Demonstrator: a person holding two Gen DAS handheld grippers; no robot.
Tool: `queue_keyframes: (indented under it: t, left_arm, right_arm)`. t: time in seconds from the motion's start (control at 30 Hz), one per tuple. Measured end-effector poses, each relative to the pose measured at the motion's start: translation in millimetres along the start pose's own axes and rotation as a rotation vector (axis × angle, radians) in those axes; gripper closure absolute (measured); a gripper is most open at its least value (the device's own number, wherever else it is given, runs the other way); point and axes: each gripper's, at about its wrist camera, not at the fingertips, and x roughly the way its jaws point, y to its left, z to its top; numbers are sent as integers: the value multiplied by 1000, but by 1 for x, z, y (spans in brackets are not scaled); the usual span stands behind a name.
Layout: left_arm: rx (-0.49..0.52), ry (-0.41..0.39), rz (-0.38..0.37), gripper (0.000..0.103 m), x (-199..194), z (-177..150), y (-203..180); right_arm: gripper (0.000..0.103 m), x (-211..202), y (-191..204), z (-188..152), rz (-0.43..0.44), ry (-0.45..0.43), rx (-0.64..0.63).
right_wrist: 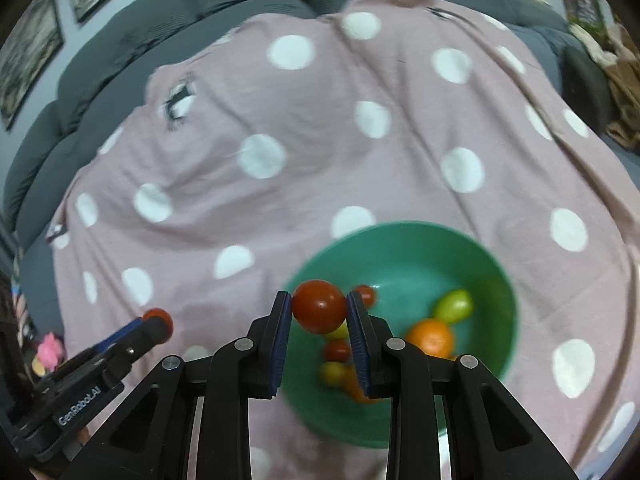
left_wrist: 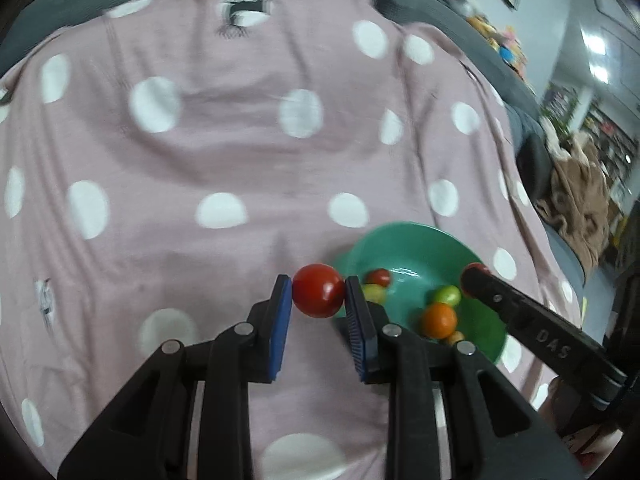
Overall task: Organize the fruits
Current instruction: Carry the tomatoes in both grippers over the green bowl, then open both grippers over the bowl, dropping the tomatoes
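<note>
My left gripper [left_wrist: 318, 285] is shut on a red tomato [left_wrist: 319, 298], held above the pink cloth just left of a green bowl [left_wrist: 416, 231]. My right gripper [right_wrist: 319, 295] is shut on another red tomato [right_wrist: 319, 310], over the left rim of the same bowl [right_wrist: 404, 229]. In the bowl lie an orange [right_wrist: 430, 337], a green fruit [right_wrist: 454, 305] and several small red and yellow ones. Each gripper shows in the other's view: the right gripper [left_wrist: 475, 277] reaches over the bowl's right side, and the left gripper [right_wrist: 158, 322] is at the lower left with its red fruit.
A pink blanket with white dots [left_wrist: 224, 152] covers a grey sofa [right_wrist: 132, 40]. A brown crumpled cloth [left_wrist: 576, 208] lies off the blanket's right edge. Framed pictures [right_wrist: 28, 44] hang on the wall behind. Small colourful toys [left_wrist: 504, 46] sit on the sofa back.
</note>
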Motion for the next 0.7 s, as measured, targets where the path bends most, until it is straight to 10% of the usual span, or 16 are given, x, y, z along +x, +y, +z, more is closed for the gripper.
queue_keyframes:
  t: [0.7]
  left_arm:
    - [100,130,-66,76,77,-14,-72]
  right_arm:
    - [73,22,-63,-7,-134,79,140]
